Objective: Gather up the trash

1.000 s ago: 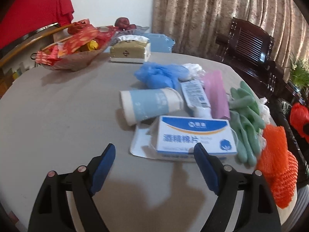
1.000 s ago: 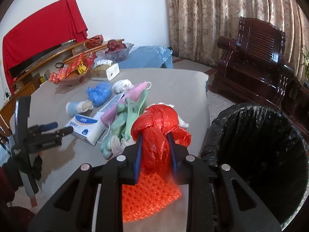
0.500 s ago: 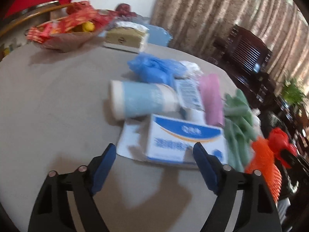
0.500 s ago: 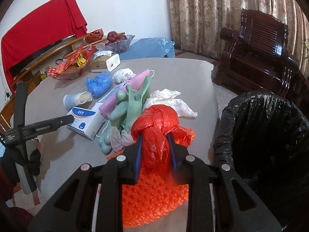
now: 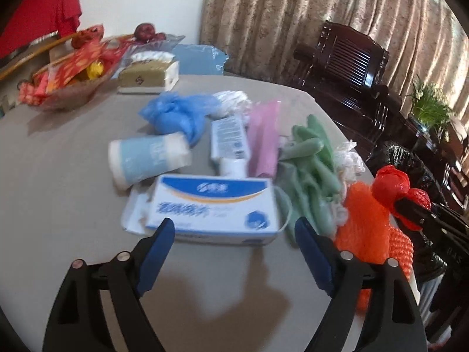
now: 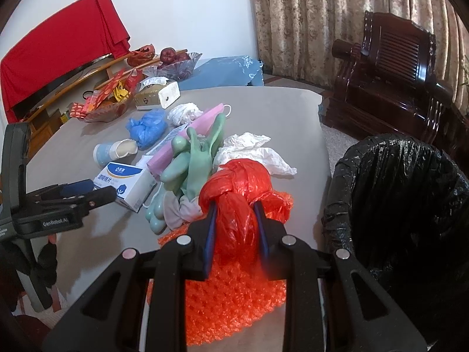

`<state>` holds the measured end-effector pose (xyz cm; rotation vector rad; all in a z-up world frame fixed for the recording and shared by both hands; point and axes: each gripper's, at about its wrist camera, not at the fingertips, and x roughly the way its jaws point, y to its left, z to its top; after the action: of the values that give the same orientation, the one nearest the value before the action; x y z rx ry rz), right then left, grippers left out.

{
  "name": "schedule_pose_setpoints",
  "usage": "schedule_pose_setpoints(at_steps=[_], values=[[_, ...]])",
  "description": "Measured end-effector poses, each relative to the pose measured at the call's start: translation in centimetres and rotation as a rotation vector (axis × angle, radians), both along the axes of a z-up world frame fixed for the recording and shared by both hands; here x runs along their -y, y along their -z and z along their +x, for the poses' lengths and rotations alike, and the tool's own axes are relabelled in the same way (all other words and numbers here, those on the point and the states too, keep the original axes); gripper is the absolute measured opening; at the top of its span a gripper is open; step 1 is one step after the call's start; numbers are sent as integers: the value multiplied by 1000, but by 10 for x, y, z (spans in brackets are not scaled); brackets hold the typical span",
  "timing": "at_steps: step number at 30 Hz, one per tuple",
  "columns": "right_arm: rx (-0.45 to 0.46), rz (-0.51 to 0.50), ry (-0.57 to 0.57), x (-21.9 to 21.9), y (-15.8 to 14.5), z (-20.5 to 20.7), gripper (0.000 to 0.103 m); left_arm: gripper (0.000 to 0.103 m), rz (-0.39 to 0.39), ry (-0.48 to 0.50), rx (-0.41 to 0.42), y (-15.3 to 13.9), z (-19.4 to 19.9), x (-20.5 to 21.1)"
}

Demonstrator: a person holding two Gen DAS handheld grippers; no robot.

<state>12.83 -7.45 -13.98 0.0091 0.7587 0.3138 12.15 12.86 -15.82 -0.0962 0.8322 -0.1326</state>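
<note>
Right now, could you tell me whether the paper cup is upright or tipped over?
Tipped over: the paper cup lies on its side on the table, mouth facing sideways.

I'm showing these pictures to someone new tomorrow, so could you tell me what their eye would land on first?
Most likely the knotted red plastic bag, pinched in the right gripper above the orange mesh at the table's near edge. Next, the black-lined trash bin gaping just right of the table. Then the blue-and-white box in front of the left gripper, whose jaws are opening with nothing between them.
</note>
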Motion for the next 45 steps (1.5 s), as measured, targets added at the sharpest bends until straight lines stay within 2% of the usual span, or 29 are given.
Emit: schedule_pose_setpoints(at_steps=[4, 7, 9, 13, 17, 21, 26, 31, 37, 45], values=[[4, -2, -4, 0, -1, 0, 25, 85, 61, -2, 6, 5, 11, 21], [8, 3, -3, 1, -2, 0, 25, 86, 168, -3, 21, 10, 13, 34], [9, 7, -2, 1, -2, -1, 25, 86, 197, -13, 16, 10, 11, 36], [9, 12, -3, 1, -2, -1, 25, 86, 203, -36, 7, 11, 5, 27], [11, 9, -9, -1, -2, 0, 25, 86, 140, -45, 4, 4, 5, 24], [16, 9, -9, -1, -5, -1, 25, 86, 150, -10, 2, 8, 11, 39], [15, 12, -2, 2, -4, -1, 25, 88, 224, -13, 25, 14, 10, 52], [14, 13, -2, 2, -4, -1, 25, 88, 170, -22, 14, 9, 4, 47], [19, 18, 0, 2, -5, -2, 25, 88, 186, -71, 14, 13, -6, 37], [7, 30, -2, 3, 1, 0, 25, 88, 158, -104, -4, 15, -2, 34]])
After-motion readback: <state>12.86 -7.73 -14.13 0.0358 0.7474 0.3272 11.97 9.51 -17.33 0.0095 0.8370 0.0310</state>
